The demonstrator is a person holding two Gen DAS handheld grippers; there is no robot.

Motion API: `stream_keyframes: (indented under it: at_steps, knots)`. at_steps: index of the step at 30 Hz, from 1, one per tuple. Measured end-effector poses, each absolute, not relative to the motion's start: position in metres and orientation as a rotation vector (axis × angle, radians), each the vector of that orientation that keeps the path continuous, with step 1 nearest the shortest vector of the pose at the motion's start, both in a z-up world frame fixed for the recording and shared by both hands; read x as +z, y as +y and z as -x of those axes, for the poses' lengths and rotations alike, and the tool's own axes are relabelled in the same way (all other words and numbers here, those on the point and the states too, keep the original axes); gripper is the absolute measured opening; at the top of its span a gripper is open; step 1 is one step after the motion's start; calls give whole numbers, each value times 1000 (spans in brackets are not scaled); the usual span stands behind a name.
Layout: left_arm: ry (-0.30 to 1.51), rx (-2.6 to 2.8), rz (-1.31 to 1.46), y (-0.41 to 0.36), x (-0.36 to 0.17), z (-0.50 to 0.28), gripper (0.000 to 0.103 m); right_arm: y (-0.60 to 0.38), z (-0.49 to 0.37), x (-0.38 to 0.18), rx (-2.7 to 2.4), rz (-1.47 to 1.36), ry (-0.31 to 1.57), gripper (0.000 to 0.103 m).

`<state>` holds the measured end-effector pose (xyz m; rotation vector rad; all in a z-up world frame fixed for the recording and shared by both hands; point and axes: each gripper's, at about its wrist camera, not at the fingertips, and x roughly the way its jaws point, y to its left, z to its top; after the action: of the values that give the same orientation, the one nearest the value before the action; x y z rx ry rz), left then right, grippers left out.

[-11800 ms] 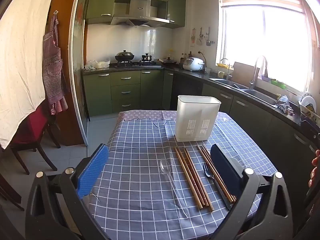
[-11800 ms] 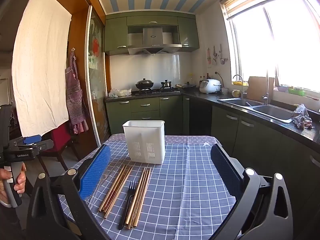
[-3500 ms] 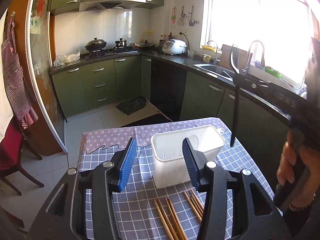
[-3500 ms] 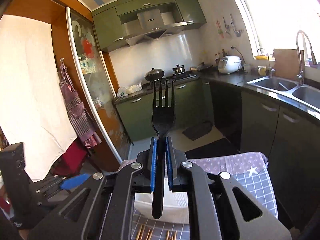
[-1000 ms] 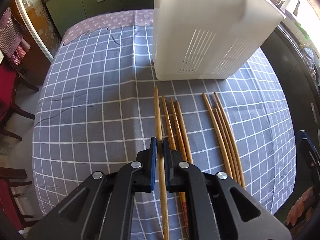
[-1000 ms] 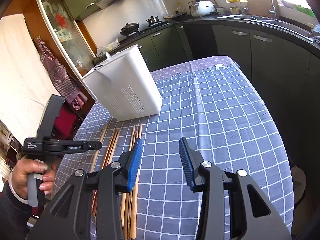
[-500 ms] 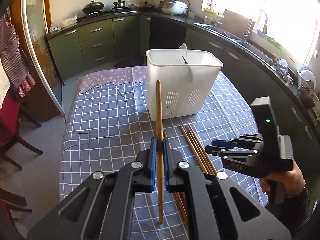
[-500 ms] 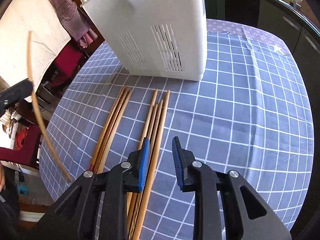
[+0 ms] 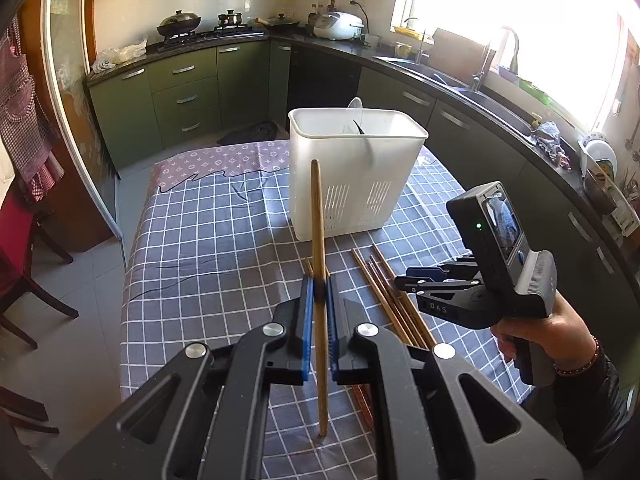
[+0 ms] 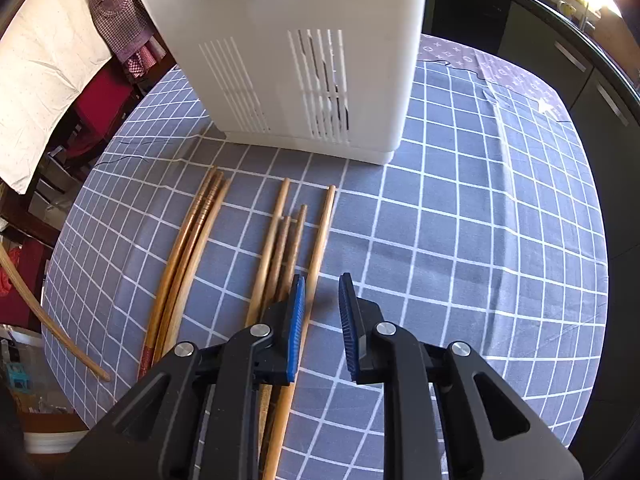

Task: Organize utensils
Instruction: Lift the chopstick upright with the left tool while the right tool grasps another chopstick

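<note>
Step in hand: chopsticks into the white utensil holder (image 9: 358,176), which stands upright on the checked surface (image 9: 208,240) and already has a clear spoon and a dark utensil showing above its rim. Left claw (image 9: 317,294) is clamped tight on one wooden chopstick (image 9: 317,216), held near upright clear of the cloth, short of the holder's near wall. Right claw (image 10: 322,300) points steeply down over the right-hand group of loose chopsticks (image 10: 280,240); its jaws have just been closing and stand narrow, the outermost stick under the left pad, nothing visibly pinched yet. A second group (image 10: 188,248) lies just to its left. Next, by my reading: left claw carries its stick over the rim and lets go; right claw must finish closing on a single stick, not two.
</note>
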<state>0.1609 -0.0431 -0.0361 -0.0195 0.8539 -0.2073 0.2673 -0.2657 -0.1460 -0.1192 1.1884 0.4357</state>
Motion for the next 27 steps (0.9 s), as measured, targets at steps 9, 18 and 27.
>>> stream_keyframes:
  at_steps: [9, 18, 27]
  knots:
    - [850, -211, 6, -44, -35, -158, 7, -246, -269, -152, 405, 185, 1180, 14]
    - [848, -209, 1, -45, -35, -156, 7, -264, -260, -124, 432, 103, 1104, 7]
    - [839, -212, -6, -46, -33, -151, 7, -302, -193, -36, 468, 0, 813, 7]
